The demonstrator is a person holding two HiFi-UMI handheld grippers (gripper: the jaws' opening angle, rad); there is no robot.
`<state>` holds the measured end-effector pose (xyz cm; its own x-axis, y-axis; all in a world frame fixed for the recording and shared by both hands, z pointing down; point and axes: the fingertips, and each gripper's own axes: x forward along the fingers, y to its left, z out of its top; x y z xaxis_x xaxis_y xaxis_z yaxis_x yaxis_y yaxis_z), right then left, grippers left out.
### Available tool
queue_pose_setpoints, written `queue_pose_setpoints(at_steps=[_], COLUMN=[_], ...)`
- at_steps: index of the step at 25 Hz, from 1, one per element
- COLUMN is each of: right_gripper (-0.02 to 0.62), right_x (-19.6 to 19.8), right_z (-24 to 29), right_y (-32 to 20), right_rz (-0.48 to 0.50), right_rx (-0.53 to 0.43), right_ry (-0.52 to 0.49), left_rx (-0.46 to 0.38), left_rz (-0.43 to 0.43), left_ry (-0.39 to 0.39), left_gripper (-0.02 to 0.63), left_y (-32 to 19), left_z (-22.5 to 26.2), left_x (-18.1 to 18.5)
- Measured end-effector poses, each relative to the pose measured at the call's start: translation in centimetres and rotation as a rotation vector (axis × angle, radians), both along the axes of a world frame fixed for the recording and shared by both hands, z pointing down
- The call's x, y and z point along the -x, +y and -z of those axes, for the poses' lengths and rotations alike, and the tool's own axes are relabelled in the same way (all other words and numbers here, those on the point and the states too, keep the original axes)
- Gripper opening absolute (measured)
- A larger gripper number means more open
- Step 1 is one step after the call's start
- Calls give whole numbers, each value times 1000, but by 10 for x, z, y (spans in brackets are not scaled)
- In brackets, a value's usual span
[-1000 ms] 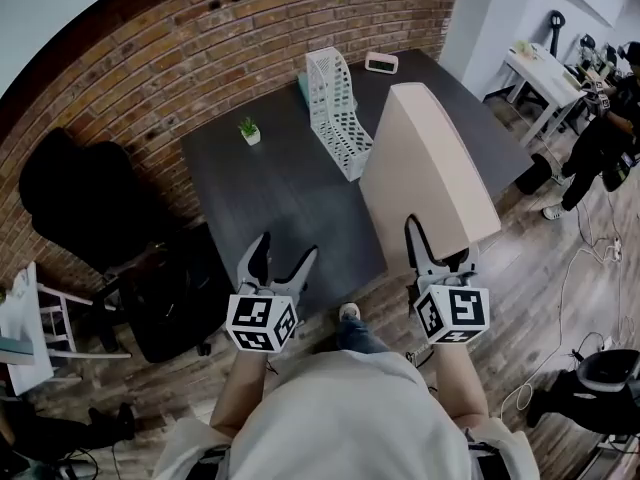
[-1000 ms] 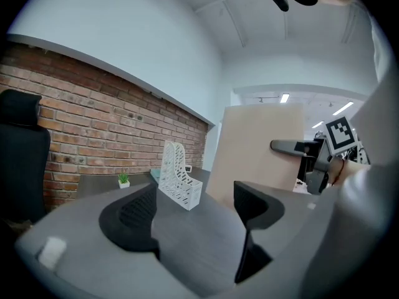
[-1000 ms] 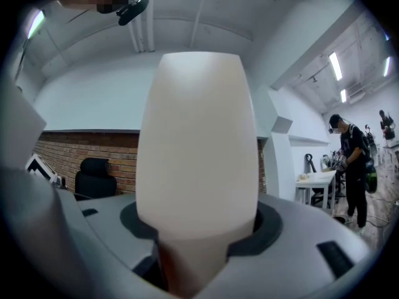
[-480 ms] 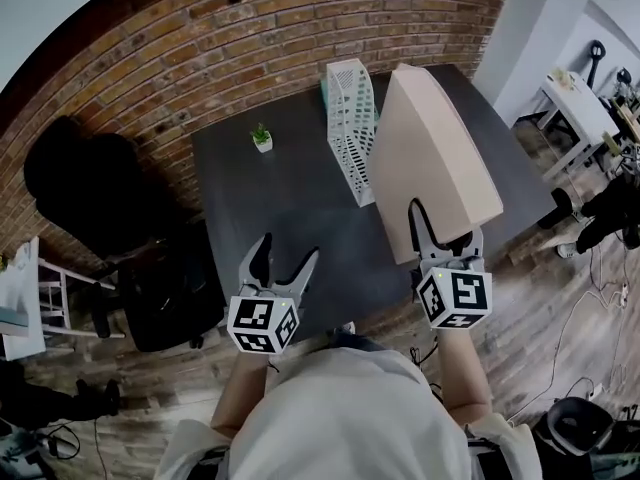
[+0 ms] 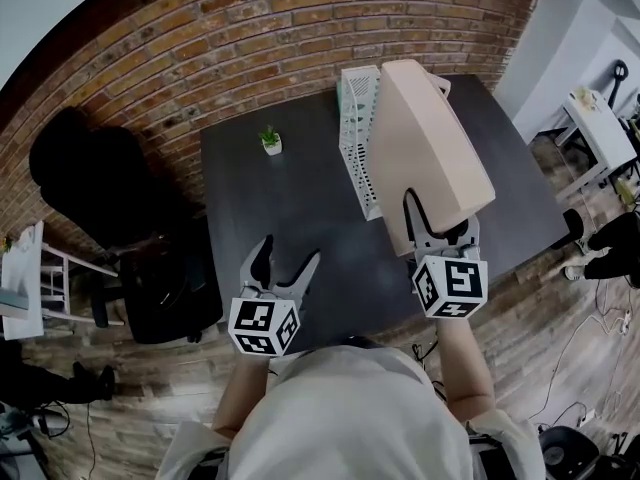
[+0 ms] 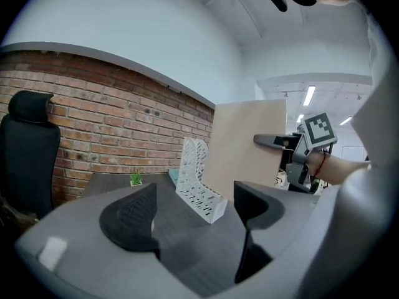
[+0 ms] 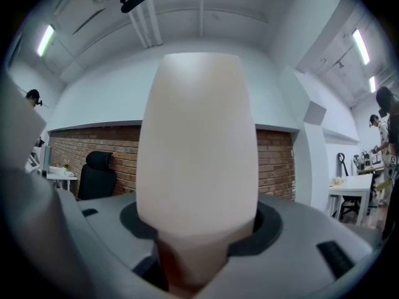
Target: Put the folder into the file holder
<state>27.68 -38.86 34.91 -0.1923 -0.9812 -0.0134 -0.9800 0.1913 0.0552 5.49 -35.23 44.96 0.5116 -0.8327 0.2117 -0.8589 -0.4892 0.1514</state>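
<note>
My right gripper [image 5: 437, 223] is shut on a wide beige folder [image 5: 425, 153], which it holds upright in the air above the dark table. In the right gripper view the folder [image 7: 198, 148] fills the middle, clamped between both pads. The white perforated file holder [image 5: 357, 143] stands on the table just left of the folder, which partly hides it. My left gripper [image 5: 284, 264] hovers open over the table's near edge with nothing between its fingers. In the left gripper view, the file holder [image 6: 198, 180] and the folder [image 6: 246, 154] stand side by side ahead.
A small potted plant [image 5: 270, 141] sits on the dark table [image 5: 290, 208] toward the brick wall. A black office chair [image 5: 110, 218] stands left of the table. A white desk [image 5: 600, 133] is off to the right.
The right gripper has carried the folder left and away from me, so it now overlaps the file holder's right side. The left gripper has hardly moved.
</note>
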Motion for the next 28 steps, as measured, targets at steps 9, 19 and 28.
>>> queue_pose_setpoints(at_steps=[9,19,28], right_gripper=[268,270,270], right_x=[6,14,23], right_z=[2,6,9], right_y=[-36,-80,-113], right_rz=[38,37,23], right_rx=[-14,-27,-32], right_ry=[6,0,1], left_rx=[-3,3,12], left_rz=[53,104,107], left_ry=[-13,-21,-24], left_gripper=[388,388,388], left_y=[-14,-28,-35], left_z=[-3,-8,-13], left_x=[10,24,26])
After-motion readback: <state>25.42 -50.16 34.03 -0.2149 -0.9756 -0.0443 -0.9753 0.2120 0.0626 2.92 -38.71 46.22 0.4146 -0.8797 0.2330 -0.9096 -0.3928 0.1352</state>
